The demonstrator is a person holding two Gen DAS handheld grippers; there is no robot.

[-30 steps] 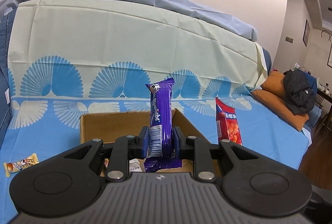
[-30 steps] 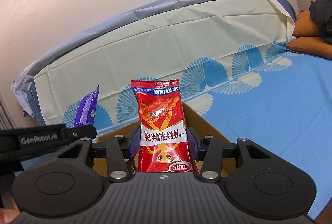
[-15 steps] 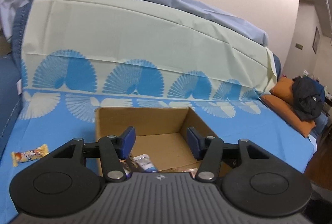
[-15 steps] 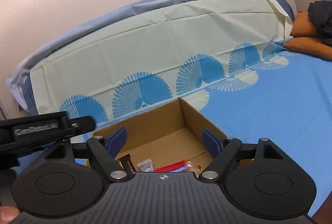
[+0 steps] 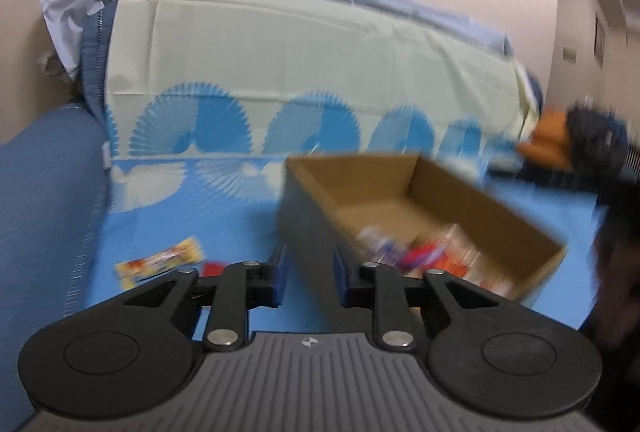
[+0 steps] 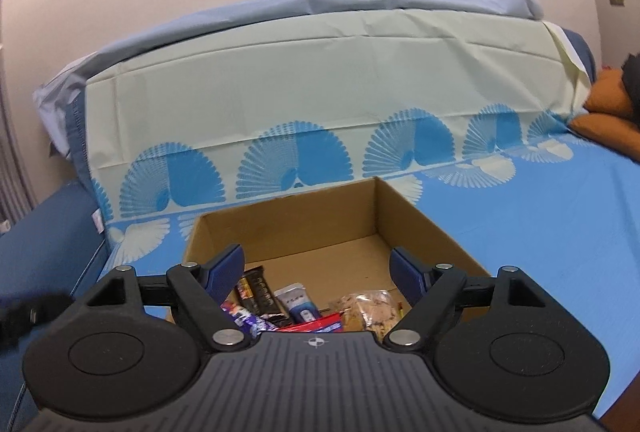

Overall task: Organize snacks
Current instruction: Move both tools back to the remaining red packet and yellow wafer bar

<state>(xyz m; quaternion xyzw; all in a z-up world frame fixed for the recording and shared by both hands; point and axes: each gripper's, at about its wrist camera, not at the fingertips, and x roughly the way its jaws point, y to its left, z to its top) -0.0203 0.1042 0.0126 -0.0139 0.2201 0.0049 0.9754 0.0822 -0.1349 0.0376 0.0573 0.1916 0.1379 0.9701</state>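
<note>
Right wrist view: my right gripper [image 6: 316, 268], jaws wide apart and empty, hangs over the open brown cardboard box [image 6: 416, 216] at frame centre, mixed snack packets [image 6: 296, 302] heaped at its near end. Left wrist view, blurred: my left gripper [image 5: 308, 272], jaws apart and empty, points lower centre, box at right. I judge collection is in hand; next calls for reaching the yellow-and-red wrapped snack bar [image 5: 160, 262] lying on the blue patterned sheet [image 5: 180, 207] at lower left.
</note>
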